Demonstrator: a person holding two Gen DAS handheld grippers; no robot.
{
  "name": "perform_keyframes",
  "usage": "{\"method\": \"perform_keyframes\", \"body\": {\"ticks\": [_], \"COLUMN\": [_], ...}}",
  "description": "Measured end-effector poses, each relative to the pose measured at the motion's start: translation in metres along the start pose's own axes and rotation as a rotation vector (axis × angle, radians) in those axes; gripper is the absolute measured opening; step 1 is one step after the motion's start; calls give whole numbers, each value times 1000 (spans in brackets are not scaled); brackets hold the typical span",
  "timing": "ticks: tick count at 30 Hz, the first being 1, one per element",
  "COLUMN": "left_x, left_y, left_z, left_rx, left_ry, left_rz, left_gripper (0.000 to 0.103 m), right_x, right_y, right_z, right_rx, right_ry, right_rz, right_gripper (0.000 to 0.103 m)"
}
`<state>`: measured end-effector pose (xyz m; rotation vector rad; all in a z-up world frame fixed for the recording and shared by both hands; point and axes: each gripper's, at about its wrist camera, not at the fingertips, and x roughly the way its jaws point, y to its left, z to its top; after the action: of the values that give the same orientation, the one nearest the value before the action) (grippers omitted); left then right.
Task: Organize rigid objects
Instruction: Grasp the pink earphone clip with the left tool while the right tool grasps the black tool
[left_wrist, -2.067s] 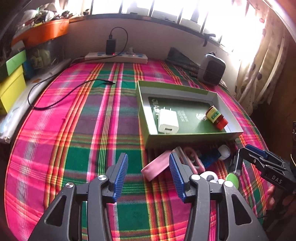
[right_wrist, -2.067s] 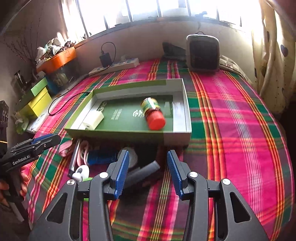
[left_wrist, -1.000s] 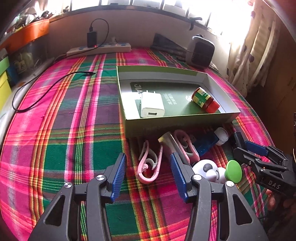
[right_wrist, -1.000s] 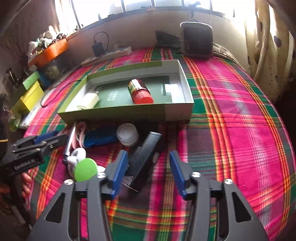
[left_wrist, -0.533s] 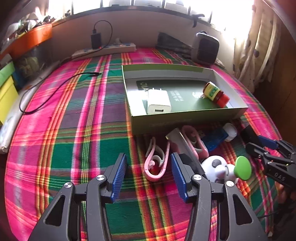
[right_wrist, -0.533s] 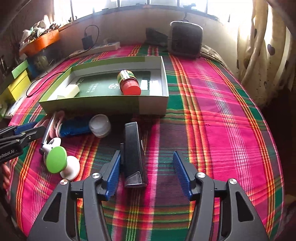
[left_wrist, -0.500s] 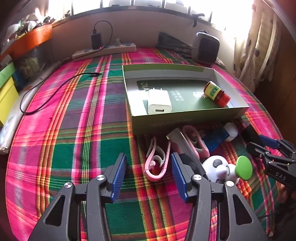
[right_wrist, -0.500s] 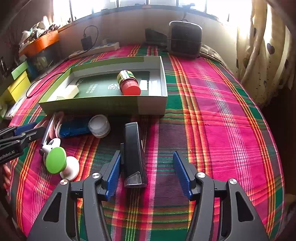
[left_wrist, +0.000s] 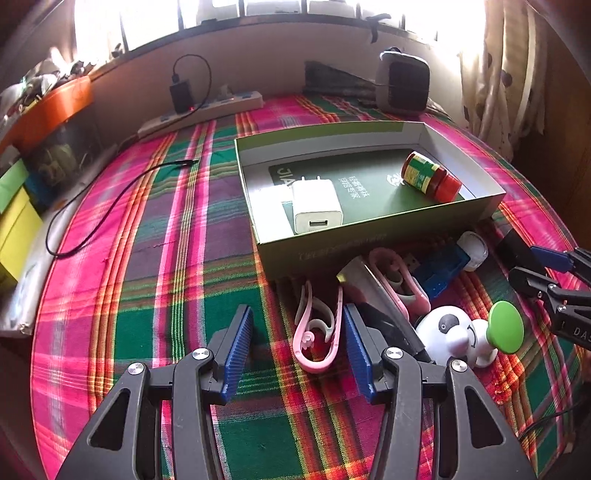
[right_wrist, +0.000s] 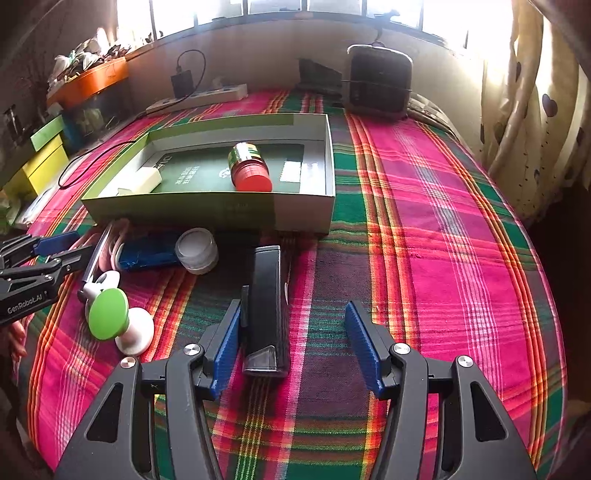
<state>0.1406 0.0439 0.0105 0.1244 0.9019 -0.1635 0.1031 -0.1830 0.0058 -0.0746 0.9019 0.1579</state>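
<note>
A shallow green box (left_wrist: 369, 247) holds a white charger (left_wrist: 316, 206) and a red-lidded jar (left_wrist: 430, 177). In front of it lie several loose items. A pink clip (left_wrist: 317, 332) rests on the cloth between the open fingers of my left gripper (left_wrist: 296, 314), near the right pad and not pressed. My right gripper (right_wrist: 291, 310) is open around a black oblong device (right_wrist: 266, 306), which lies lengthwise against the left pad and far from the right one. Beside them are a panda toy with a green cap (right_wrist: 110, 317), a blue item (right_wrist: 147, 251) and a clear-capped pot (right_wrist: 197, 249).
A silver clipper (left_wrist: 365, 284) and a second pink clip (left_wrist: 399, 280) lie by the box front. A power strip (left_wrist: 207, 110), a black cable (left_wrist: 110, 199) and a dark heater (right_wrist: 376, 85) sit at the back. Yellow boxes (left_wrist: 14, 229) stand at the left, a curtain at the right.
The right gripper has shifted so that the black device, slanted a second ago, now lies lengthwise between its fingers. The left view has rolled slightly. Nothing was taken hold of.
</note>
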Motion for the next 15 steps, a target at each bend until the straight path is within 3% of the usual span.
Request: {"method": "perform_keyframes", "body": {"ticks": [5,10,15], "left_x": [-1,-3,-5], "left_y": [-2,-1,0], "left_z": [-2,-4,-6], "left_rx": [-16,-36,-60], "left_ry": [-8,-13,-16], "left_rz": [10,-3,0], "left_gripper": [48,40,26], "right_x": [1,0,0], "right_y": [0,0,-2], "right_z": [0,0,0], "right_rx": [-9,-27,-30], "right_ry": [-1,-3,-7], "right_rz": [8,22,22], "right_gripper": [56,51,44]}}
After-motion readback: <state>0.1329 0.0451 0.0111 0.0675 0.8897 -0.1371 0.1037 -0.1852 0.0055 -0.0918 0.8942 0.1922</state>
